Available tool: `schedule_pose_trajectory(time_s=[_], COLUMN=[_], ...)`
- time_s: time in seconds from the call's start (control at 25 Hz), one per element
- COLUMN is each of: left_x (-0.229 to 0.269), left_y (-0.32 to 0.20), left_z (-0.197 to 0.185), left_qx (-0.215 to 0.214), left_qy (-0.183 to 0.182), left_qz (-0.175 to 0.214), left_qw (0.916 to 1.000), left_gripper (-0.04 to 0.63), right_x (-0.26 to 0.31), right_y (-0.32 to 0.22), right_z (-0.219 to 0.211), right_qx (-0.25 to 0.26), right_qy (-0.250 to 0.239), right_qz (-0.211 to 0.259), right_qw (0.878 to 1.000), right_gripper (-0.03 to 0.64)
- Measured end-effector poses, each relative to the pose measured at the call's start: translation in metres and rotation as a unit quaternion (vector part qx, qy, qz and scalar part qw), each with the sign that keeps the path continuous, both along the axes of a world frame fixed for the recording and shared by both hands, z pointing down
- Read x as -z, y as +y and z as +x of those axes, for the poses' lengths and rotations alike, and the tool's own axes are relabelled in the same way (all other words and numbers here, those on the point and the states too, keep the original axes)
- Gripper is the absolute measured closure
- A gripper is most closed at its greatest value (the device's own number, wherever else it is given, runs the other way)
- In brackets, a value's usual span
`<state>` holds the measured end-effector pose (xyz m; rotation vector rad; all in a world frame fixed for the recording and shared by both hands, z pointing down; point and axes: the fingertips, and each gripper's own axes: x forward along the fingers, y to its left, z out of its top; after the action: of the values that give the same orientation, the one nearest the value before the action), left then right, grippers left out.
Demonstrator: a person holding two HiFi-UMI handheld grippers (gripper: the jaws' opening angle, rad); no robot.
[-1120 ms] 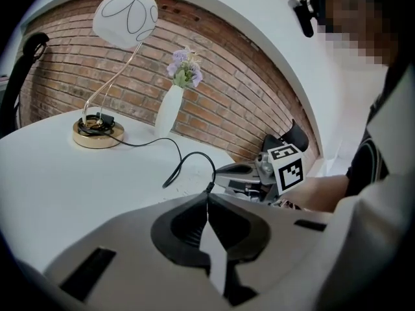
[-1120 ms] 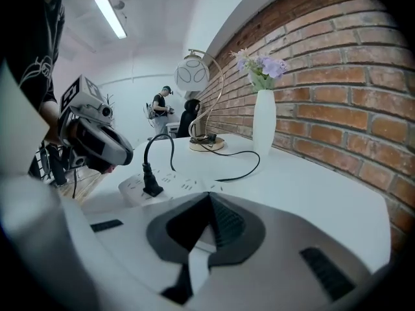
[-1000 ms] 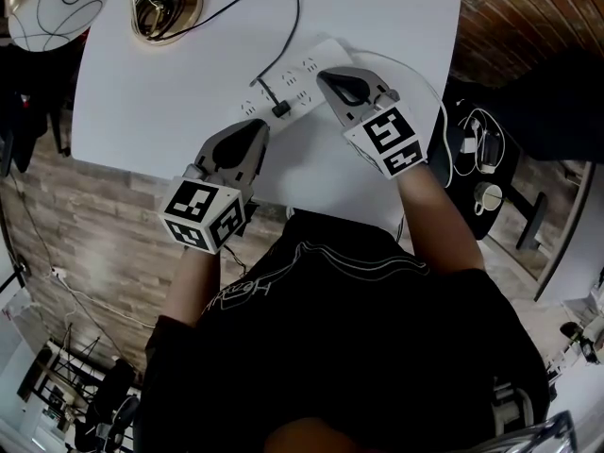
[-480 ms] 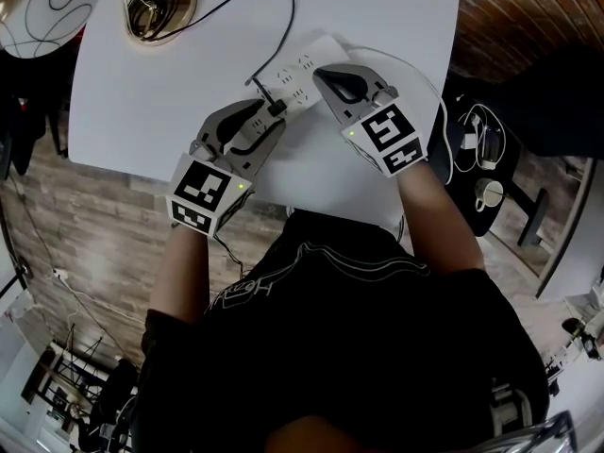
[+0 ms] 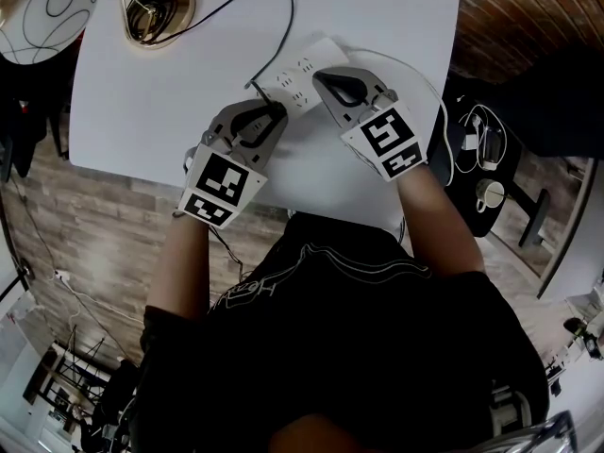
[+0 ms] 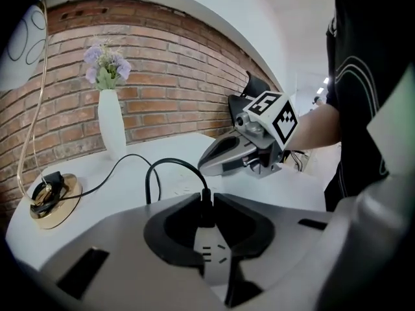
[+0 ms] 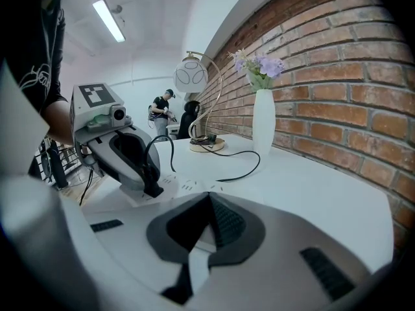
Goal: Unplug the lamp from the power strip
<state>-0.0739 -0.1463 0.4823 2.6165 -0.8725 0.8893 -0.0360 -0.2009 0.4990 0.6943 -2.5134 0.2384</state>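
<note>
Plug [image 6: 203, 206] stood in the power strip [image 5: 300, 72], toward the surface's [image 5: 170, 102] right edge. The left tongs [image 5: 272, 113], just closing, grasped it. Right tongs [image 7: 207, 199], clenched empty, rested on the strip.

Black plug [image 6: 205, 207] upright, in white power strip [image 5: 300, 72]

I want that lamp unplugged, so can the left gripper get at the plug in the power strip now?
Yes, apparently: the left gripper has the black plug in the power strip between its jaws, which have just been closing; nothing blocks it.
</note>
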Motion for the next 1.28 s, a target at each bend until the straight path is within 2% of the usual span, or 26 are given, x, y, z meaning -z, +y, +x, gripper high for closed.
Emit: schedule_pose_trajectory(time_s=[0.28,0.48,0.72,0.88,1.08,1.2,1.28], left_x=[0.0001,-0.0006,0.001,0.0019,0.0015,0.0021,0.0018], left_y=[-0.0012,-0.0023,-0.0032,-0.0034,0.0003,0.001,0.0007], left_z=[-0.0004,-0.0019,-0.0042,-0.0028,0.0015,0.0023,0.0012], left_qx=[-0.005,-0.003,0.02,0.022,-0.013,-0.019,-0.009], left_qy=[0.004,0.036,0.068,0.051,-0.008,-0.014,0.002], left_qz=[0.001,-0.042,-0.088,-0.049,0.015,0.031,0.016], left_qw=[1.0,0.9985,0.9936,0.9972,0.9998,0.9992,0.9998], left_gripper=[0.551,0.551,0.551,0.551,0.552,0.552,0.552], right_x=[-0.0016,-0.0014,0.0014,-0.0006,0.0,-0.0008,0.0001], right_y=[-0.0006,-0.0013,-0.0003,-0.0001,-0.0006,-0.0012,-0.0012], right_z=[0.0019,0.0012,-0.0003,0.0013,0.0,0.0019,0.0014], right_qx=[-0.002,-0.005,-0.005,-0.01,-0.009,-0.011,-0.013], right_qy=[0.003,0.001,-0.003,-0.004,-0.006,-0.003,-0.007], right_qz=[0.005,0.005,0.006,0.005,0.002,0.003,0.001], right_qw=[1.0,1.0,1.0,1.0,1.0,1.0,1.0], right_gripper=[0.621,0.62,0.62,0.62,0.62,0.62,0.621])
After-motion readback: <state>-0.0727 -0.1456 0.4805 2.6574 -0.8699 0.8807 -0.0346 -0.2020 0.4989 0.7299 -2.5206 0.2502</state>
